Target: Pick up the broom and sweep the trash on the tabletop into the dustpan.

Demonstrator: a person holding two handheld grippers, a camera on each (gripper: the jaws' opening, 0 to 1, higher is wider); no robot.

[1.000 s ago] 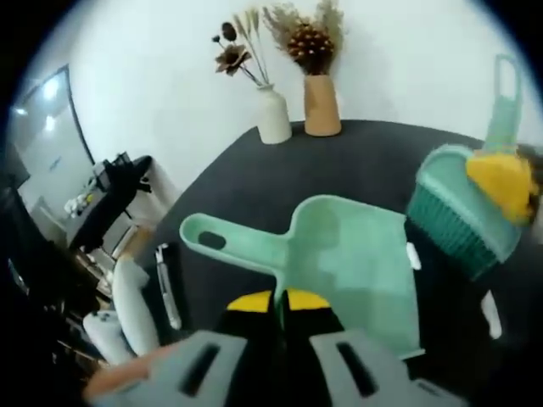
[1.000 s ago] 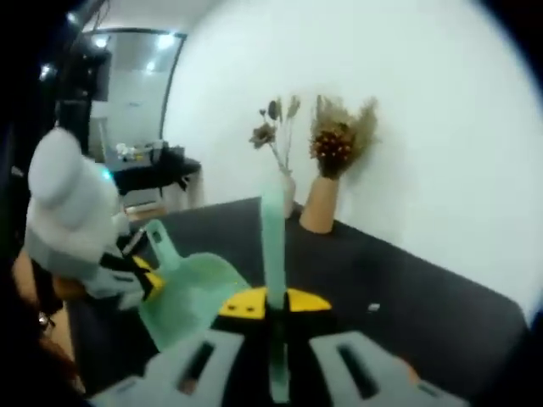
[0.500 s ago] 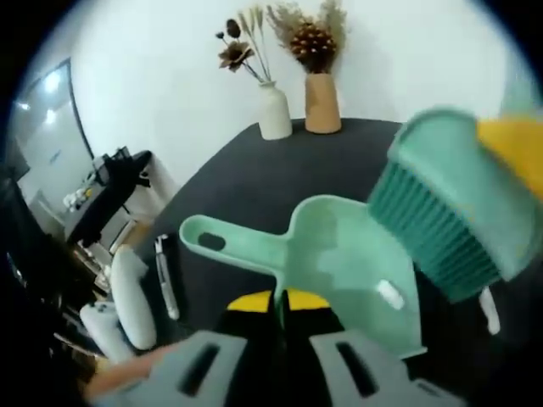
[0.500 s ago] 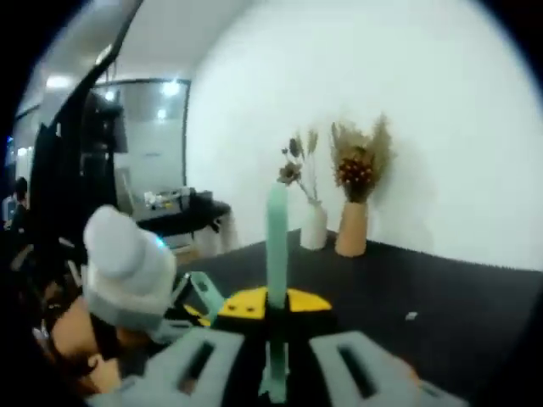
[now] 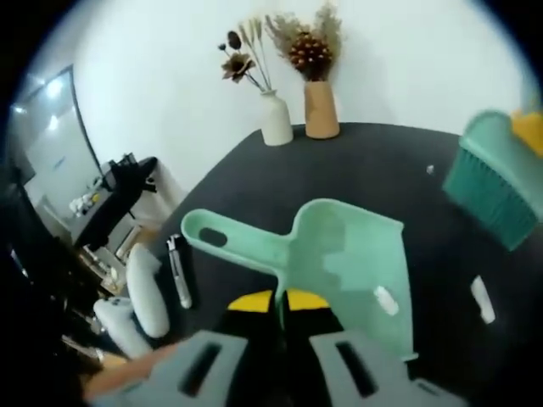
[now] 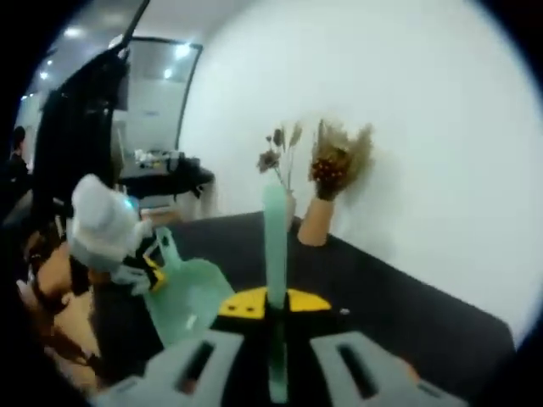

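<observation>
On the dark tabletop [image 5: 339,161], my left gripper [image 5: 280,298] clamps the dustpan [image 5: 339,263], my right gripper [image 6: 273,301] clamps the broom [image 5: 496,191]; I should drag the scrap [image 5: 481,298] low toward the pan.

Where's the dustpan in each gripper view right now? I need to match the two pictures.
Left gripper view: the dustpan sits low in the centre, just above the left gripper, handle pointing left.
Right gripper view: the dustpan lies lower left, beside the left gripper.
Shared landmark: the tan vase of dried flowers, against the white wall.
</observation>
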